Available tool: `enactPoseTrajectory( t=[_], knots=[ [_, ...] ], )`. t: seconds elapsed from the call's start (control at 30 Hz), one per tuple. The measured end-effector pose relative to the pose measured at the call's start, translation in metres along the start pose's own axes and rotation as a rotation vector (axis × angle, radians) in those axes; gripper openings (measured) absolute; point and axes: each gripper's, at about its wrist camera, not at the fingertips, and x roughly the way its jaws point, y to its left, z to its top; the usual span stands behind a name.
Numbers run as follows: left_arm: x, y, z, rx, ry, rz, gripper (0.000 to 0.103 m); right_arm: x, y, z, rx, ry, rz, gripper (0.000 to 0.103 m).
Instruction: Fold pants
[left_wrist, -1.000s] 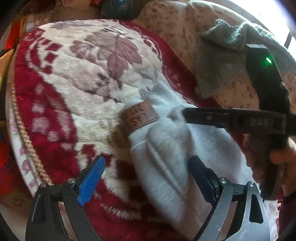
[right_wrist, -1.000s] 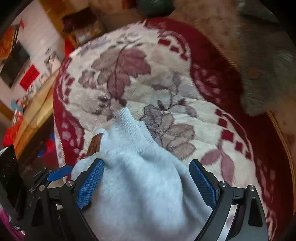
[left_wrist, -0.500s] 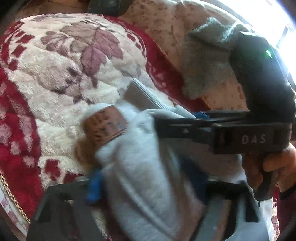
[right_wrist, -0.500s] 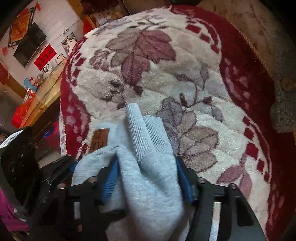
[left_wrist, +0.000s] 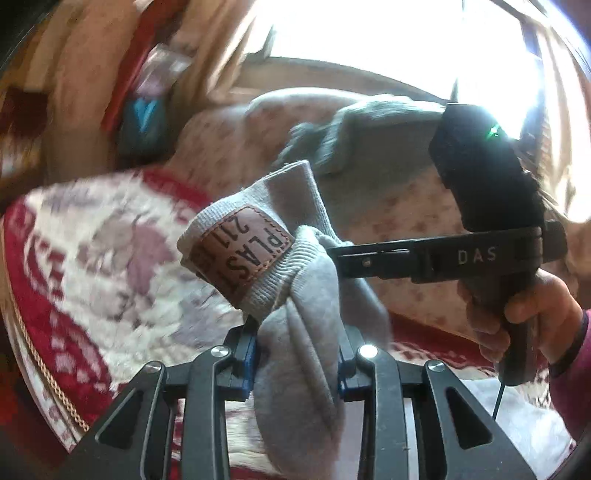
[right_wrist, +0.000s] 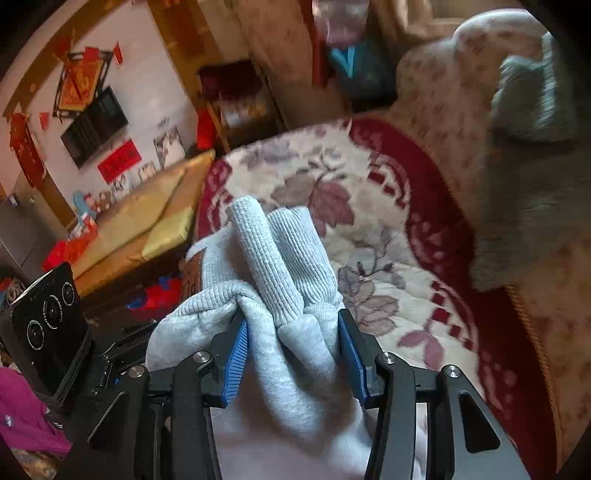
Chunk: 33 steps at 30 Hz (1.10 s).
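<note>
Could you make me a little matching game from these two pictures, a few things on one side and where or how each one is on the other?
Things:
1. grey pants
2. leather patch
3. flowered blanket
4. grey towel

States:
A. spread flat under the work, red border
B. sewn on the ribbed waistband
C. pinched in both grippers, left gripper and right gripper
D. lying on the beige cushion behind

Pairs: 1-C, 2-B, 3-A, 4-D

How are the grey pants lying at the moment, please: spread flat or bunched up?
Bunched up. The pants are gathered into thick folds, pinched by the left gripper and the right gripper, cuffs poking up above the blanket.
</note>
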Motion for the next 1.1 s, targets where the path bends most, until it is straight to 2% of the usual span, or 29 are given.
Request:
enactPoseTrajectory(
  t=[0.2,0.4,0.47,0.57,0.63,0.67,0.73,0.77,0.8,0.87,1.0,1.1],
  knots=[
    [-0.020,-0.090,-0.026,0.176,-0.021,-0.090,0.031,-0.089,-0.002,-0.060,0.066,-0.091,-0.059,0.050],
    [0.002,-0.152,-0.086,0.294,0.089,-0.186,0.031,-0.142,-0.029,-0.165,0.277,-0.132,-0.116,0.050],
    [0.008,-0.168,-0.109,0.340,0.125,-0.196,0.030,-0.146,-0.040,-0.205,0.367,-0.116,-0.141,0.050],
    [0.016,-0.189,-0.140,0.396,0.176,-0.207,0.032,-0.145,-0.048,-0.252,0.448,-0.047,-0.230,0.051],
    [0.015,-0.196,-0.154,0.422,0.207,-0.198,0.040,-0.146,-0.051,-0.273,0.485,0.008,-0.302,0.056],
    [0.012,-0.195,-0.157,0.428,0.214,-0.196,0.040,-0.152,-0.053,-0.285,0.511,0.022,-0.343,0.060],
    [0.002,-0.192,-0.158,0.439,0.219,-0.209,0.044,-0.166,-0.053,-0.296,0.547,0.003,-0.375,0.062],
    [-0.002,-0.188,-0.158,0.437,0.222,-0.223,0.049,-0.178,-0.052,-0.301,0.571,-0.028,-0.381,0.070],
    [-0.009,-0.184,-0.155,0.429,0.225,-0.251,0.069,-0.187,-0.052,-0.303,0.585,-0.054,-0.391,0.077],
    [-0.023,-0.177,-0.152,0.389,0.225,-0.346,0.095,-0.208,-0.044,-0.303,0.603,-0.127,-0.411,0.081],
    [-0.039,-0.182,-0.147,0.414,0.212,-0.351,0.095,-0.228,-0.014,-0.281,0.579,-0.273,-0.343,0.089],
    [-0.043,-0.172,-0.133,0.416,0.185,-0.301,0.095,-0.215,0.011,-0.260,0.525,-0.298,-0.268,0.090]
  ],
)
